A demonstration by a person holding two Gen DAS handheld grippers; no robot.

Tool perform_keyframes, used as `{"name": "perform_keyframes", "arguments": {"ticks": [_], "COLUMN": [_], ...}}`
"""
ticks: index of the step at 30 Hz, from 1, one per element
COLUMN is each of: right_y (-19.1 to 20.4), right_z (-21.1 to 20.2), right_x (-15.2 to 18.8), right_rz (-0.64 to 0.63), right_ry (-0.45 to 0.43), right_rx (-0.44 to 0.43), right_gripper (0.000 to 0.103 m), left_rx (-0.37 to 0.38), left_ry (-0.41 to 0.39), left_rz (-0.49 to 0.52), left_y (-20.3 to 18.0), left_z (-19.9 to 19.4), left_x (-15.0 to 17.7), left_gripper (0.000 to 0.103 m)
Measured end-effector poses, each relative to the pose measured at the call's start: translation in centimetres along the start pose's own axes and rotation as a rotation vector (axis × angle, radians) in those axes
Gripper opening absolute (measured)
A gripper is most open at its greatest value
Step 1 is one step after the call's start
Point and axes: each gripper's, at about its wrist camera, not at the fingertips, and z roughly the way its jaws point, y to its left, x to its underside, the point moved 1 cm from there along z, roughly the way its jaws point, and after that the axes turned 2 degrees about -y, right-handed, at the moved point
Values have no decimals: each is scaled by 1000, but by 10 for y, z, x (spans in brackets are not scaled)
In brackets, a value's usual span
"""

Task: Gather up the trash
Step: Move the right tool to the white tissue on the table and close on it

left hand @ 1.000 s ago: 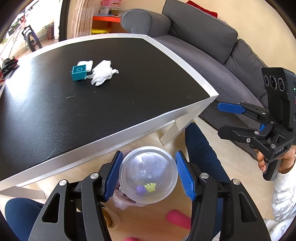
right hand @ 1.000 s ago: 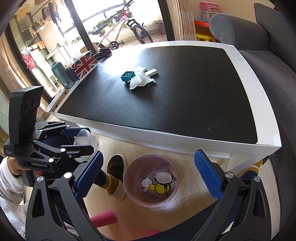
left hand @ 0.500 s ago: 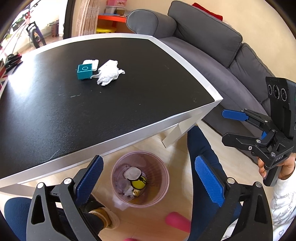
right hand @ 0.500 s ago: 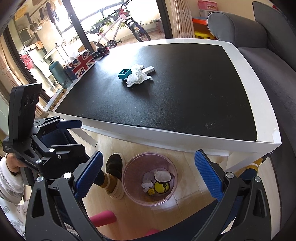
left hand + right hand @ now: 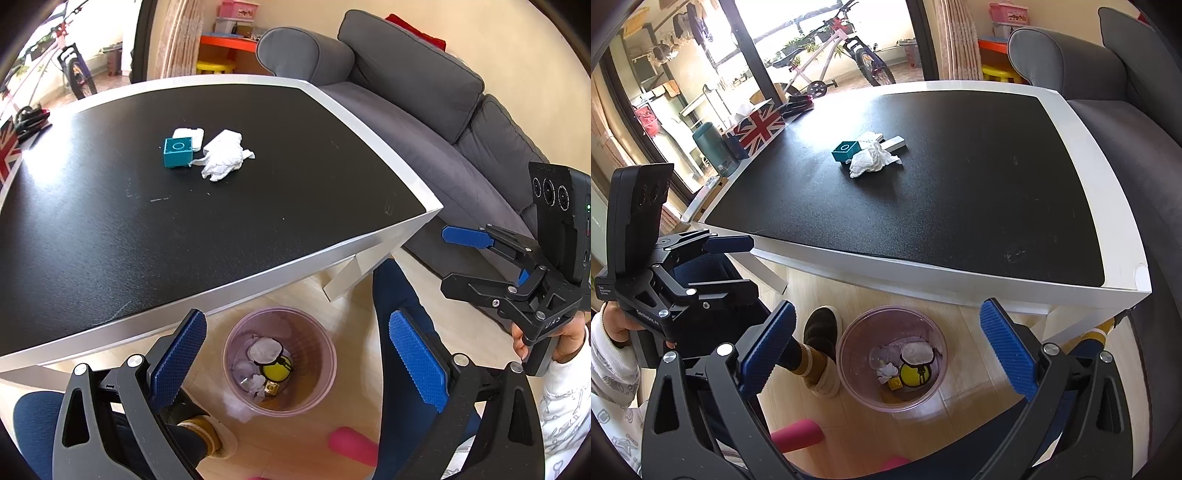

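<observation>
Left tool (image 5: 295, 363): jaws spread wide, nothing between the blue pads, lower centre of the left wrist view, poised over the bin. Also seen at the left edge of the right wrist view (image 5: 729, 264), gripped by a hand (image 5: 613, 325) in a white patterned sleeve.

Right tool (image 5: 886, 360): likewise released and empty, lower centre of its own view; it appears at the right edge of the left wrist view (image 5: 467, 258), held by the other hand (image 5: 565, 338).

Waste bin (image 5: 325, 343): translucent pink, round, standing on the wooden floor under the near edge of the tabletop, lower centre of both views. Contents (partly hard to make out): a yellow round item (image 5: 916, 373), a pale disc-like lid (image 5: 918, 350), scraps of white paper, a small yellow cube.

Tabletop (image 5: 110, 240): black surface with white border, filling the middle of each frame.

Crumpled tissue (image 5: 225, 157): white, lying on the tabletop, upper centre of the left wrist view, not yet collected.

Teal block (image 5: 177, 151): touching or just beside the tissue, on its left.

White flat piece (image 5: 190, 134): just behind the block.

Union Jack box (image 5: 759, 125): far left edge of the tabletop in the right wrist view.

Grey sofa (image 5: 424, 110): right of the tabletop.

Bicycle (image 5: 827, 59): beyond the window, top of the frame.

Foot in a dark slipper (image 5: 820, 332): on the floor left of the bin.
</observation>
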Motion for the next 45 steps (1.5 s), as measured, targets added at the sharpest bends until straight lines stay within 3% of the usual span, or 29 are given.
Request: {"name": "perform_keyframes", "arguments": {"ticks": [12, 26, 45], "right_y": [3, 5, 20], "right_z": [-3, 11, 90], "right_x": [-23, -75, -139], "right_rz": [-6, -51, -174], "right_ry": [-12, -15, 93], "right_rx": [2, -5, 6], "right_gripper": [98, 99, 99], "left_rx": [-15, -83, -115], "left_ry": [-41, -77, -65], "left_rz": [-5, -22, -46], "left_y": [10, 41, 82], "left_z": [-22, -32, -22], "left_x": [-19, -58, -94], "left_gripper": [96, 96, 96]}}
